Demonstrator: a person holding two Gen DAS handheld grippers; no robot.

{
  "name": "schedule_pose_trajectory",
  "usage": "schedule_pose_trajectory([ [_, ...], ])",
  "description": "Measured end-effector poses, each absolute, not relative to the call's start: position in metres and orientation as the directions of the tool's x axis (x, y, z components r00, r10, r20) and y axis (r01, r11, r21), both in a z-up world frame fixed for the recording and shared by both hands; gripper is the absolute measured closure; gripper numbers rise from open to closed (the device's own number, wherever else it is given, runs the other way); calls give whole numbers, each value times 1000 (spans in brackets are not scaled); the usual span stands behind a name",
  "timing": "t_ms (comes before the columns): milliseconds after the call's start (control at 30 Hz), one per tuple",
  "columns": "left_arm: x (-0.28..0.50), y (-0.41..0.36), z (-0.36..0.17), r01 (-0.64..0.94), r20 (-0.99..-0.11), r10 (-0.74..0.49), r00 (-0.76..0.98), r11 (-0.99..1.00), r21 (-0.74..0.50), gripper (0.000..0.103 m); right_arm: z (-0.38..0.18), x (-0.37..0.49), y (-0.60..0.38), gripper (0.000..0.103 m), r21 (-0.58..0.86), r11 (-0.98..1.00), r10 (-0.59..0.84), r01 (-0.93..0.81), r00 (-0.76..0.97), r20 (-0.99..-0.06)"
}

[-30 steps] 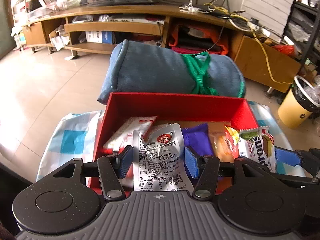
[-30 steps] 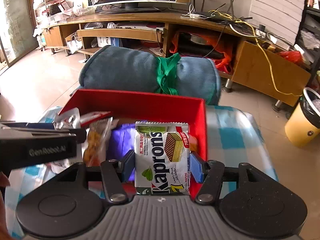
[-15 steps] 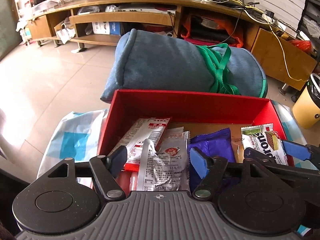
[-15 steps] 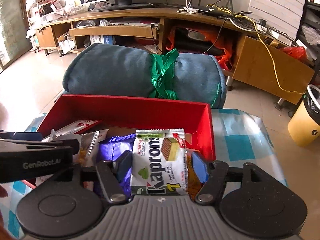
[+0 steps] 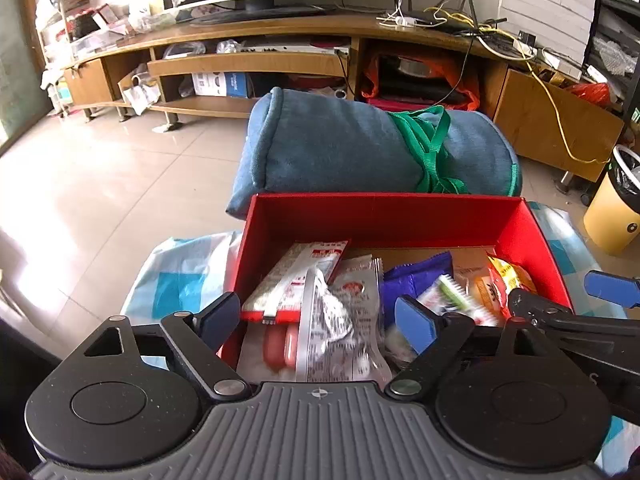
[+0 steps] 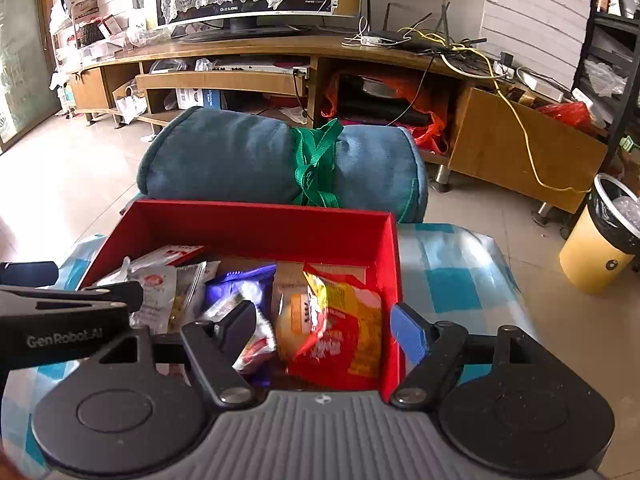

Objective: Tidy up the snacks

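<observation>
A red box (image 5: 384, 216) (image 6: 256, 224) stands on a blue-checked cloth and holds several snack packs. In the left wrist view my left gripper (image 5: 320, 320) is open above a silver pouch (image 5: 340, 324), next to a red-and-white sausage pack (image 5: 296, 276) and a purple pack (image 5: 416, 276). In the right wrist view my right gripper (image 6: 324, 328) is open and empty over a red-and-yellow pack (image 6: 340, 328). The Kaprons wafer pack (image 5: 448, 300) lies in the box, blurred.
A rolled blue blanket (image 5: 360, 148) (image 6: 248, 156) tied with green strap lies right behind the box. A wooden TV stand (image 6: 280, 60) runs along the back. A yellow bin (image 6: 600, 248) stands at right on the tiled floor. The cloth (image 6: 452, 276) extends right of the box.
My left gripper opened and dropped the silver pouch into the box. My right gripper opened wide and the Kaprons wafer pack fell into the box. Both grippers have pulled back slightly.
</observation>
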State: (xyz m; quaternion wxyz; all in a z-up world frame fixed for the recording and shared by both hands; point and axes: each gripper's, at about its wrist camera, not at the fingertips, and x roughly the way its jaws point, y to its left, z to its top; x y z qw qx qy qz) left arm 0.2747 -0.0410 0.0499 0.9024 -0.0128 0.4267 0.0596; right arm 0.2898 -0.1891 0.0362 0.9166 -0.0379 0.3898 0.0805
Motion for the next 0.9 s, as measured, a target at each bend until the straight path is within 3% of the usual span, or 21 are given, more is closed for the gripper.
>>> schedule_pose_trajectory([
  [900, 155, -52, 40, -31, -777, 50, 627, 999, 40, 5, 39, 158, -205, 33, 31, 992, 108, -124, 675, -730],
])
